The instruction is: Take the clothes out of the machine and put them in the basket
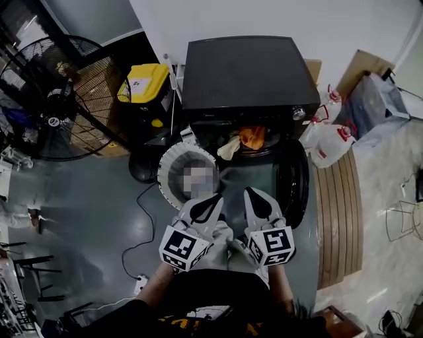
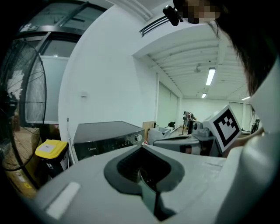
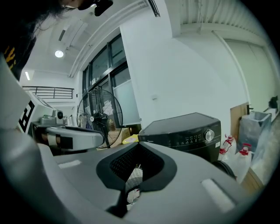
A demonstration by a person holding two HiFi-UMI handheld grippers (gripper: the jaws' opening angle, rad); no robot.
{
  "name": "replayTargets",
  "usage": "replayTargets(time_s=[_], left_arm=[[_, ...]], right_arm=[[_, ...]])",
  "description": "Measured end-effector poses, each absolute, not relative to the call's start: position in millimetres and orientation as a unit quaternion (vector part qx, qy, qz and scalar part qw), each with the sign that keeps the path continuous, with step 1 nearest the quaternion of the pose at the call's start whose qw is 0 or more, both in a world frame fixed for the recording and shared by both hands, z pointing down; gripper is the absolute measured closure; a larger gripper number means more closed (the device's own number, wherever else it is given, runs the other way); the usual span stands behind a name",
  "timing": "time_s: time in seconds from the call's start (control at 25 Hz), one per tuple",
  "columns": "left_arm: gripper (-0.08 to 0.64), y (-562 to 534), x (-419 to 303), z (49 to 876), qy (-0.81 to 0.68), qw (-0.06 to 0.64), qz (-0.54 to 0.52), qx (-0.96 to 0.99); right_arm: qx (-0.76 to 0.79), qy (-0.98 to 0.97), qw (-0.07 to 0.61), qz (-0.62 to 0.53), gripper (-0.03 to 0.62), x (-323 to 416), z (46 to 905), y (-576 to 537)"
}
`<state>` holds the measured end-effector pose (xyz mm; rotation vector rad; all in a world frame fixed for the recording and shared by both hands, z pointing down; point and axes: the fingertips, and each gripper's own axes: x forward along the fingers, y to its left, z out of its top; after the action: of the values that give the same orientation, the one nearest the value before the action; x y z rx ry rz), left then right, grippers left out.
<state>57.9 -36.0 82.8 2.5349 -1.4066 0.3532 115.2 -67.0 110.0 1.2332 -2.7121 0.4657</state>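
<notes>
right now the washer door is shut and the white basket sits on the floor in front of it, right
No, the door is open, swung out to the right, with orange clothes showing in the washer opening; the head view shows it. The white basket does sit on the floor in front.

Grey floor (image 1: 99, 198), white wall (image 1: 218, 16) — big standing fan (image 1: 56, 99) left
</notes>
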Motion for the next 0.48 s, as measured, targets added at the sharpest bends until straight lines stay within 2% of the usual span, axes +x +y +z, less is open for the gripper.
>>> replayTargets(time_s=[0.48], left_arm=[[0.557,-123,27,213,-0.468,0.145,0.14,0.86]], right_arm=[[0.446,-0.876,0.064,0.173,0.568,95,226,-167]])
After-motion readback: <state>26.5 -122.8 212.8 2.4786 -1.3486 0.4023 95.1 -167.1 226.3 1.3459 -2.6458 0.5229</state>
